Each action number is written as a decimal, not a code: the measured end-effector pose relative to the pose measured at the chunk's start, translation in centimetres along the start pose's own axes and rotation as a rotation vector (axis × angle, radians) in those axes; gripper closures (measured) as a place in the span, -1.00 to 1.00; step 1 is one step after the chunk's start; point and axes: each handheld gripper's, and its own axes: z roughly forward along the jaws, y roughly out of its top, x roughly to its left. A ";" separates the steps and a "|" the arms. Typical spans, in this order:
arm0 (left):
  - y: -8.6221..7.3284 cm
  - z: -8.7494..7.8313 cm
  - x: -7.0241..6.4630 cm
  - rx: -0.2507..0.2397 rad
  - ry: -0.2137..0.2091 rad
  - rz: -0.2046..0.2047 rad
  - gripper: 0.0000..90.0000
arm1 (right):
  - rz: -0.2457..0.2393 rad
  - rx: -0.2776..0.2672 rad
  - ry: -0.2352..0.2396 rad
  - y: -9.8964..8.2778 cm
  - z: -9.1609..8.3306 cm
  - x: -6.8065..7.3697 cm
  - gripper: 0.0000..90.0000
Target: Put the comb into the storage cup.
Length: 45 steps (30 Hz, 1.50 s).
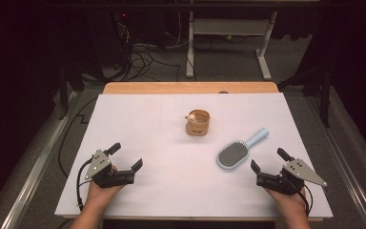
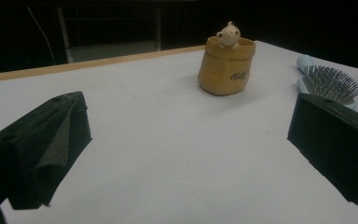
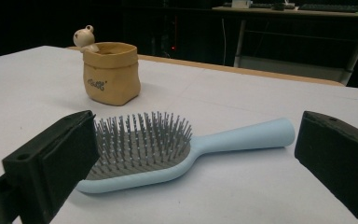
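A light blue hairbrush [image 1: 238, 151] lies bristles up on the white tabletop [image 1: 138, 124], its handle pointing to the far right. A small tan pouch-shaped pot [image 1: 198, 122] with a little animal figure on its rim stands near the middle. My right gripper [image 1: 268, 159] rests just right of the brush head, open, with nothing between its fingers. In the right gripper view the hairbrush [image 3: 140, 144] lies close ahead, between the spread jaws, untouched. My left gripper [image 1: 127, 156] sits at the front left, open and empty. From it the pot [image 2: 223, 70] and the hairbrush [image 2: 328, 81] lie farther off.
A wooden strip [image 1: 190, 88] borders the table's far edge. Beyond it on the floor are a white desk frame [image 1: 228, 33] and tangled cables [image 1: 143, 57]. Metal rails [image 1: 33, 171] run along both sides of the table.
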 end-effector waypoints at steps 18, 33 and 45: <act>-0.4 0.0 -0.2 0.011 -0.010 0.006 -0.99 | 0.000 0.006 -0.012 -0.2 -0.5 -0.1 -1.00; -0.4 -0.1 -0.1 0.016 -0.016 0.007 -0.99 | 0.008 0.011 -0.032 -0.2 -0.6 -0.4 -0.56; -0.6 -0.2 -0.1 0.027 -0.020 0.013 -0.99 | 0.007 0.031 0.003 0.0 -0.8 -0.4 0.21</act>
